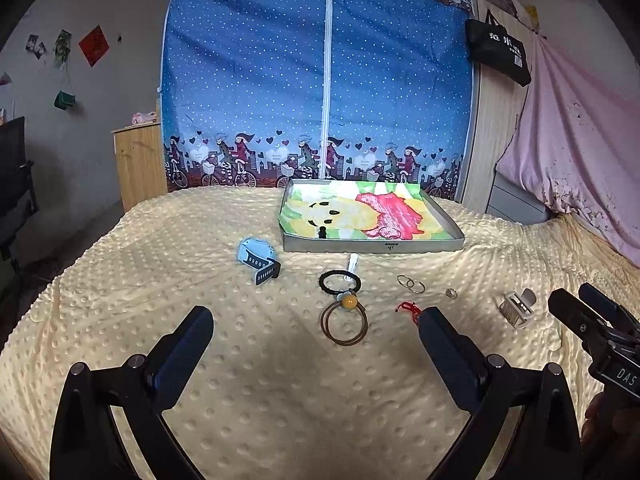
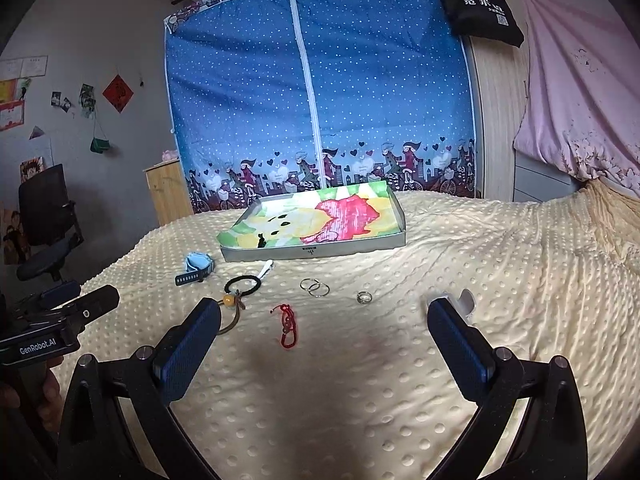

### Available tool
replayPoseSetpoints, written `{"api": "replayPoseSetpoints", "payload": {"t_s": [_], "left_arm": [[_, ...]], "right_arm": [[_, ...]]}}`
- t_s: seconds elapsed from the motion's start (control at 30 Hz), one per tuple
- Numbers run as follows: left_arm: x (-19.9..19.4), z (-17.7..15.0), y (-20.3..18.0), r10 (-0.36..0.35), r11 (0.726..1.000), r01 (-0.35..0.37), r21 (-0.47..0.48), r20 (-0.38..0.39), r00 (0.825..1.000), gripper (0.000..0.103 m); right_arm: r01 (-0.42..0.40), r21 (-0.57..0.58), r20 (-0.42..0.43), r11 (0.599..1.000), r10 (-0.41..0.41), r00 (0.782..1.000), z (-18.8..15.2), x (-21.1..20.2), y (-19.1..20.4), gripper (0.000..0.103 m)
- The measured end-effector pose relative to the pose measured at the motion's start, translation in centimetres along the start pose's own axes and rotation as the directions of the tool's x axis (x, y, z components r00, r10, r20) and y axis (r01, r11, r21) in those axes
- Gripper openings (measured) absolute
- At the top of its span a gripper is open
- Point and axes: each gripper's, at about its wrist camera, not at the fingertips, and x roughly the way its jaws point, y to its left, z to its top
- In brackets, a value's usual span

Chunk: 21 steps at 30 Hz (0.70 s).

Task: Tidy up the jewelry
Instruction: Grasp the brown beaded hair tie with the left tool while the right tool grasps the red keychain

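Brown hair tie (image 1: 344, 322), amber bead, touches black hair tie (image 1: 339, 281).

A home bedroom: a bed (image 1: 160, 264) under a cream dotted blanket, a blue zip-up fabric wardrobe (image 1: 280, 80) behind it, a small wooden cabinet (image 1: 138, 164), photos and a red paper charm (image 1: 93, 45) on the grey wall, pink cloth (image 1: 580, 140) draped at right.

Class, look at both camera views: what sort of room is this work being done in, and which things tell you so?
Most likely a bedroom at home. The work surface is a bed with a dotted cream blanket, a zipped fabric wardrobe stands behind it, and photos are stuck on the wall.
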Motion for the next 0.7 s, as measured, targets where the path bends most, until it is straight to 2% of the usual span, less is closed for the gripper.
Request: {"api": "replayPoseSetpoints", "payload": {"t_s": [0.4,0.57,0.7], "left_arm": [[5.8,3.0,0.2,0.010,0.999,-0.011,0.032,0.031,0.999,0.103],[8.5,2.4,0.6,0.017,1.000,-0.017,0.022,0.011,1.000,0.103],[10.5,1.2,1.2,0.013,1.000,-0.012,0.007,-0.035,0.999,0.103]], "right_arm": [[-0.004,-0.026,0.047,1.000,0.005,0.999,2.7,6.1,0.1,0.102],[-0.004,-0.030,0.012,1.000,0.004,1.000,2.2,8.7,-0.2,0.102],[-0.016,-0.021,-0.044,1.000,0.015,0.999,1.1,10.5,-0.4,0.102]]}}
